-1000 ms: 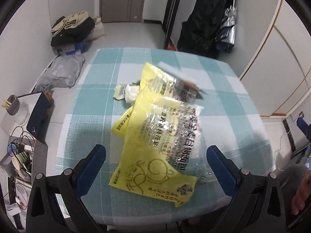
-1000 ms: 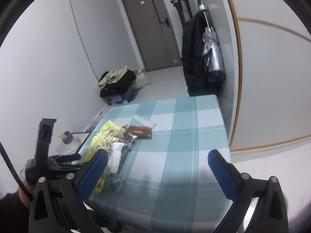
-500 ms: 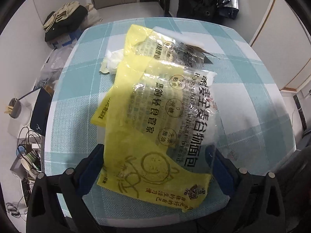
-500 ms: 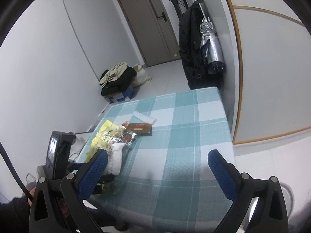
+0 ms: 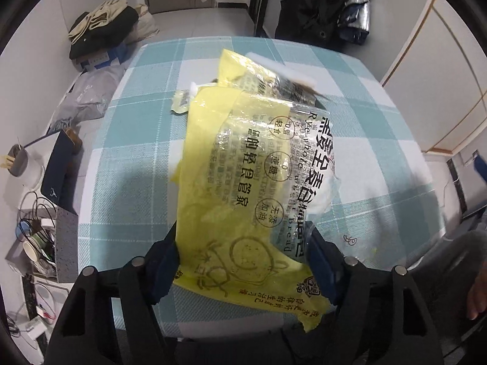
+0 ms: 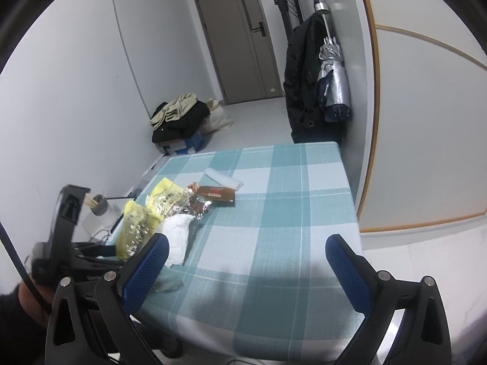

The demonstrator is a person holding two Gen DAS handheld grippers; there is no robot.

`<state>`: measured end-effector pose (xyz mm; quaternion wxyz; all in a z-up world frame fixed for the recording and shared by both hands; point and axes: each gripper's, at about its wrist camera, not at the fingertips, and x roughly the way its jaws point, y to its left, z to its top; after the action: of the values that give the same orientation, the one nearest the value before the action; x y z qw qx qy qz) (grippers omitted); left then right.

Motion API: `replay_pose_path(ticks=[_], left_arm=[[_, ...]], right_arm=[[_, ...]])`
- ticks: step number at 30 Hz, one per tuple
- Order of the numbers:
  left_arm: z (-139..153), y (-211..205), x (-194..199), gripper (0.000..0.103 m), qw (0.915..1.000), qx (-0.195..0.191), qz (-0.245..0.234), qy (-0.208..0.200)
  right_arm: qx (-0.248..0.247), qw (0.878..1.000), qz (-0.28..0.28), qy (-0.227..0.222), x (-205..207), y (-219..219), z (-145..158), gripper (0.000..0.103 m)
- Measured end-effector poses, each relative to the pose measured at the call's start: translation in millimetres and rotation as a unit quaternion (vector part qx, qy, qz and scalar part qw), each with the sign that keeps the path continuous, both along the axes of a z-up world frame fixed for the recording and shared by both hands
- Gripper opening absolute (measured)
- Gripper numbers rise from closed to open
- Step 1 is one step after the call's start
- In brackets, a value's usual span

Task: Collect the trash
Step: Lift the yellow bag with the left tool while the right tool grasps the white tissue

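Observation:
A large yellow and clear bread bag [image 5: 243, 176] with black print is raised off the checked table [image 5: 143, 158]. My left gripper [image 5: 243, 269] has its blue fingers closed in on the bag's near end and holds it. The bag also shows in the right wrist view [image 6: 137, 228], beside the left gripper's body. More trash lies on the table: a white tissue [image 6: 178, 234], a silver foil wrapper [image 6: 197, 206], a brown packet [image 6: 217, 196] and a white roll [image 6: 223, 179]. My right gripper [image 6: 246, 261] is open and empty above the table's near part.
A second yellow wrapper [image 5: 240, 70] lies behind the bag. Clothes on a box [image 6: 179, 118] sit on the floor by the left wall. A dark coat and umbrella [image 6: 319, 82] hang past the table's far right corner. A cluttered side shelf [image 5: 39, 213] stands left of the table.
My left gripper moved onto the bread bag's near end, narrowed its fingers on it and lifted it. My right gripper drifted slightly and stayed open.

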<state>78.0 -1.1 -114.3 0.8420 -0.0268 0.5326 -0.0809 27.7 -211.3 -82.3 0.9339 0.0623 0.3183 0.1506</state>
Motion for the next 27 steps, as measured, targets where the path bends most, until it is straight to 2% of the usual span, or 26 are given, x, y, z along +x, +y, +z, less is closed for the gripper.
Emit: replay_pose_path(ticks=[5, 11, 19, 27], left_arm=[[9, 8, -2, 0.072, 0.9995, -0.026, 0.006, -0.014], [28, 21, -6, 0.072, 0.9967, -0.058, 0.016, -0.054], [52, 47, -14, 0.072, 0.9849, -0.112, 0.042, -0.125], [56, 71, -10, 0.072, 0.9733, -0.161, 0.065, -0.150]], right_arm=[[0.004, 1.000, -0.004, 0.009, -3, -2, -1, 0.103], [0.006, 1.000, 0.006, 0.025, 1, 3, 1, 0.103], [0.027, 0.995, 0.058, 0.074, 28, 39, -8, 0.103], [0.041, 0.989, 0.083, 0.115, 66, 91, -29, 0.103]])
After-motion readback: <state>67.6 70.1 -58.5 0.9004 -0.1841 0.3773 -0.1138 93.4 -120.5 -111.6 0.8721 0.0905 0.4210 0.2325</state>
